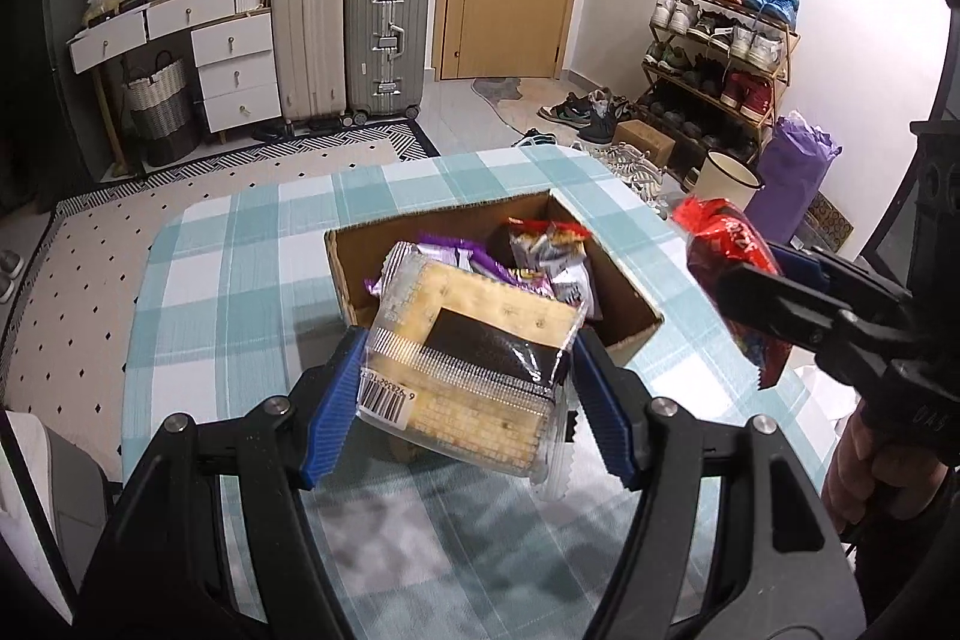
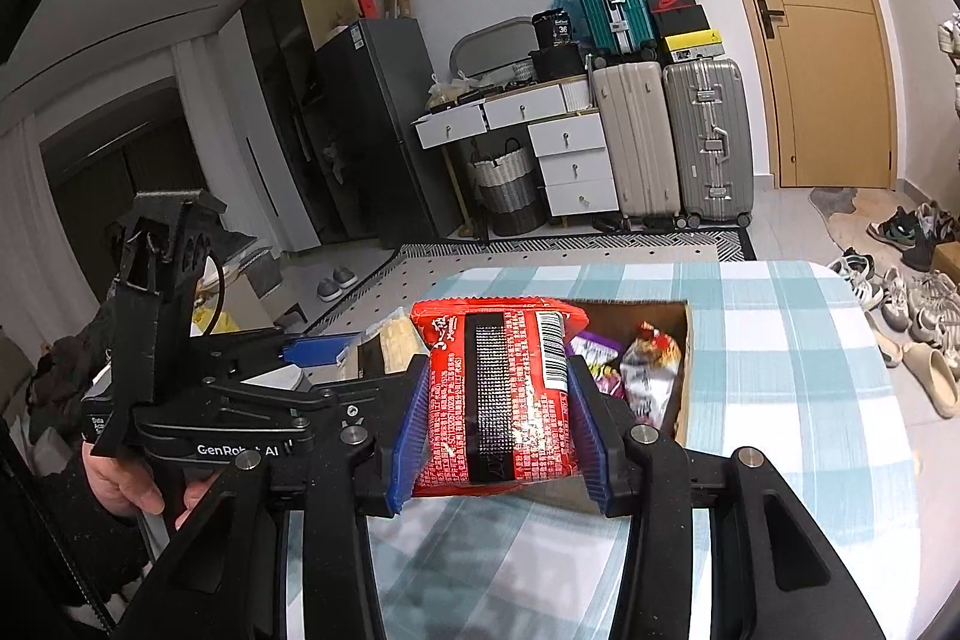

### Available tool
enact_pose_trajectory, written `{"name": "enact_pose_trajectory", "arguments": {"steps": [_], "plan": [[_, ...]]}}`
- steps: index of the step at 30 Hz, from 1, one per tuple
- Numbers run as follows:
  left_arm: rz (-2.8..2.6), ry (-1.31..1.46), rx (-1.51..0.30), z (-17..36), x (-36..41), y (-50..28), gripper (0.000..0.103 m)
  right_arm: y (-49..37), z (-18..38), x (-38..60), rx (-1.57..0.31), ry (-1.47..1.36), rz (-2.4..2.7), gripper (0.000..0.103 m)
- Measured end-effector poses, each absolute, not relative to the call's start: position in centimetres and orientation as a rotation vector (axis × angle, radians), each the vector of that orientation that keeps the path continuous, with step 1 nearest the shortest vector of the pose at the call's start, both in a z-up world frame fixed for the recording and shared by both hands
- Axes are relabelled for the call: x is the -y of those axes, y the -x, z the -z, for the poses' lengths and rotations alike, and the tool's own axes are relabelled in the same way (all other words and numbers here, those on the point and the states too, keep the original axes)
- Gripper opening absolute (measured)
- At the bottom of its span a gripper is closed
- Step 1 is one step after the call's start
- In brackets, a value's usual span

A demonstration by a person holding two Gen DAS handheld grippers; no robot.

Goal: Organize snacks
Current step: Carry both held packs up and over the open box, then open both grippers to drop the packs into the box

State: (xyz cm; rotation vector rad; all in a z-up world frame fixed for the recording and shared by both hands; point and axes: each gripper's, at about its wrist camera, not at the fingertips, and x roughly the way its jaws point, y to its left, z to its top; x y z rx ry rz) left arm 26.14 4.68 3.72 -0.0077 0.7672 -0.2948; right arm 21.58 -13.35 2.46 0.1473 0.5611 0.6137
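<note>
Left gripper (image 1: 465, 394) clamped on cracker pack (image 1: 474, 340); right gripper (image 2: 501, 430) clamped on red snack bag (image 2: 498, 394), both above cardboard box (image 1: 354, 274) on checked worktop (image 1: 240, 250).

Around the cardboard box (image 1: 630, 316) my grippers had bare checked tablecloth (image 1: 240, 280) on every side, box mouth stood open but crowded with snack packets (image 1: 540, 244), beyond the box lay the table's far edge, clear floor past it

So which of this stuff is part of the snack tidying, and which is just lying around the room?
Part of the job:
- cracker pack in left claw
- red snack bag in right claw
- cardboard box

Just lying about:
- suitcases
- shoe rack
- white drawers
</note>
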Motion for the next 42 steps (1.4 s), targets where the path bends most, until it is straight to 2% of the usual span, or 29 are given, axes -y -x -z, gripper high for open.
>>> {"name": "enact_pose_trajectory", "arguments": {"steps": [15,35,39,42], "plan": [[0.307,0.006,-0.805,-3.1,-3.9,-33.1,0.065,-29.1,-2.1,12.5,-0.606,-0.147,-0.601,0.044],[0.342,0.021,-0.862,1.1,-3.5,-38.9,0.066,-35.9,2.1,12.2,-0.665,-0.154,-0.588,0.044],[0.339,0.032,-0.863,1.3,-3.7,-39.3,0.071,-36.4,2.7,12.2,-0.665,-0.151,-0.585,0.045],[0.336,0.037,-0.867,1.4,-4.0,-39.2,0.077,-36.4,2.7,12.4,-0.659,-0.145,-0.56,0.052]]}}
